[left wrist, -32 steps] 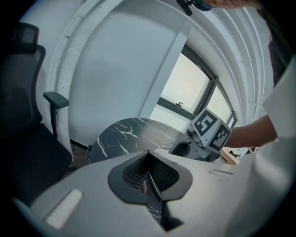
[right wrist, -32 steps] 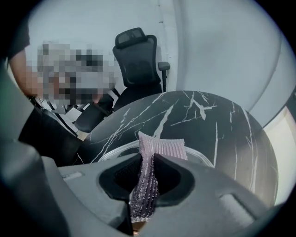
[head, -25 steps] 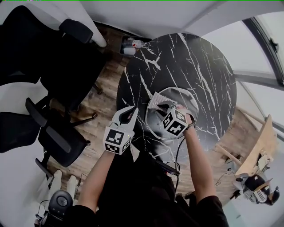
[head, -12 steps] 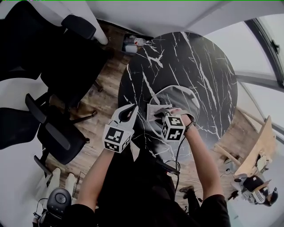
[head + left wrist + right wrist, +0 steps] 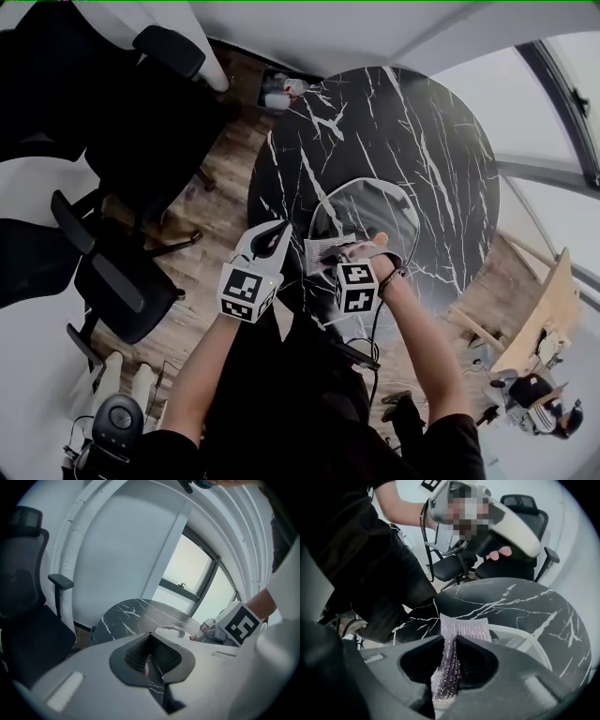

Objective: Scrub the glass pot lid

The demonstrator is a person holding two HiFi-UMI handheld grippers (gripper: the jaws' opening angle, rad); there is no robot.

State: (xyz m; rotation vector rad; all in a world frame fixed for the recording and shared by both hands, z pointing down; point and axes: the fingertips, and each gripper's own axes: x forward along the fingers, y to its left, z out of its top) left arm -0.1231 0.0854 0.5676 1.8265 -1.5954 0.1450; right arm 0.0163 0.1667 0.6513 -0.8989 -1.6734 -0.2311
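The glass pot lid lies flat on the round black marble table, near its front edge. My right gripper is shut on a ribbed scrubbing cloth that rests against the lid's near-left rim. In the right gripper view the cloth is pinched between the jaws, with the lid's rim just beyond. My left gripper hangs shut and empty to the left of the lid, over the table's edge. In the left gripper view its jaws stand together at the left gripper, and the lid shows ahead.
Black office chairs stand on the wooden floor to the left. A box with bottles sits on the floor behind the table. A wooden piece stands at the right. A cable hangs by my right arm.
My right gripper has drawn the cloth across the lid toward its near-left rim. The left gripper has stayed where it was.
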